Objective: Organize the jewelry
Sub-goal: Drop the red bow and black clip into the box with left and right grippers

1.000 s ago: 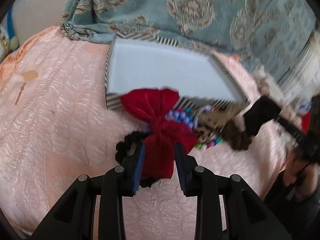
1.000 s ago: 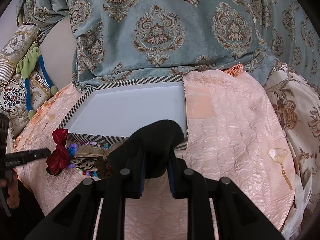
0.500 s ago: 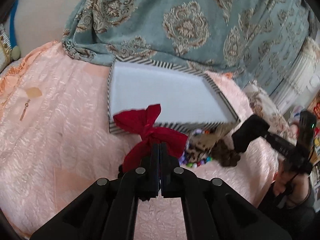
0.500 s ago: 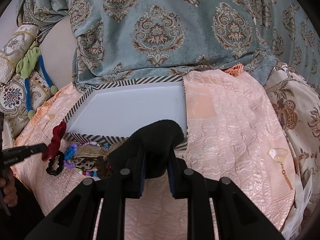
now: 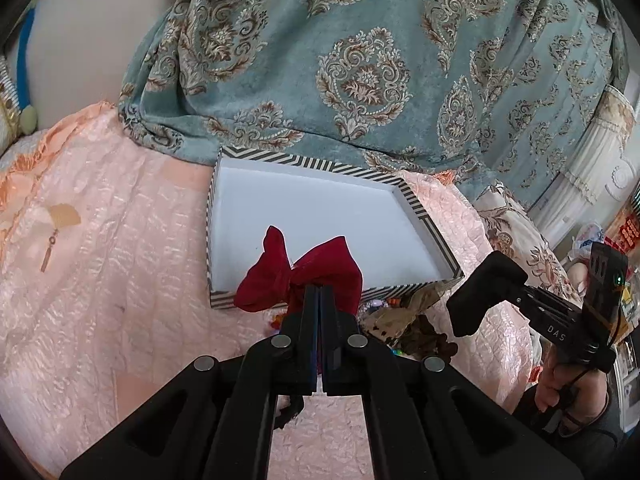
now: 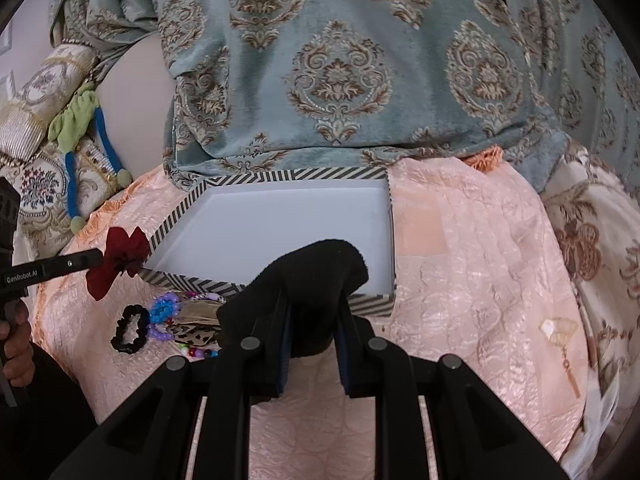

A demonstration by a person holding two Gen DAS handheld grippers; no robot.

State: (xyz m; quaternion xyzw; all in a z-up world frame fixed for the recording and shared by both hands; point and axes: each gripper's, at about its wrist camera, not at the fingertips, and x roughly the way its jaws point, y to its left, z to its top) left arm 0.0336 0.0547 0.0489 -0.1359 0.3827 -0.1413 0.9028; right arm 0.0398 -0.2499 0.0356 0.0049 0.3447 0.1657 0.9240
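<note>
A dark red fabric bow (image 5: 298, 276) hangs lifted off the bedspread, pinched in my left gripper (image 5: 319, 294), which is shut on its knot; it also shows as the red bow (image 6: 120, 258) at the left. Just behind it lies an open white box with a black-and-white striped rim (image 5: 424, 216), its striped rim (image 6: 292, 174) also seen from the right. My right gripper (image 6: 312, 316) is shut on a black fuzzy cloth piece (image 6: 316, 268) in front of the box. A black scrunchie (image 6: 130, 328), coloured beads (image 6: 164, 312) and a leopard-print piece (image 6: 196, 332) lie by the box's near edge.
A peach quilted bedspread (image 6: 472, 264) covers the surface. A teal patterned blanket (image 5: 360, 60) rises behind the box. Cushions with a green and blue cord (image 6: 76, 128) sit far left. A small fan-shaped charm (image 6: 558, 330) lies right of the box. The person's hand (image 5: 560, 384) holds the right tool.
My left gripper closed on the red bow and lifted it off the pile toward the box, leaving the black scrunchie on the bedspread. The right gripper has stayed put with the black cloth.
</note>
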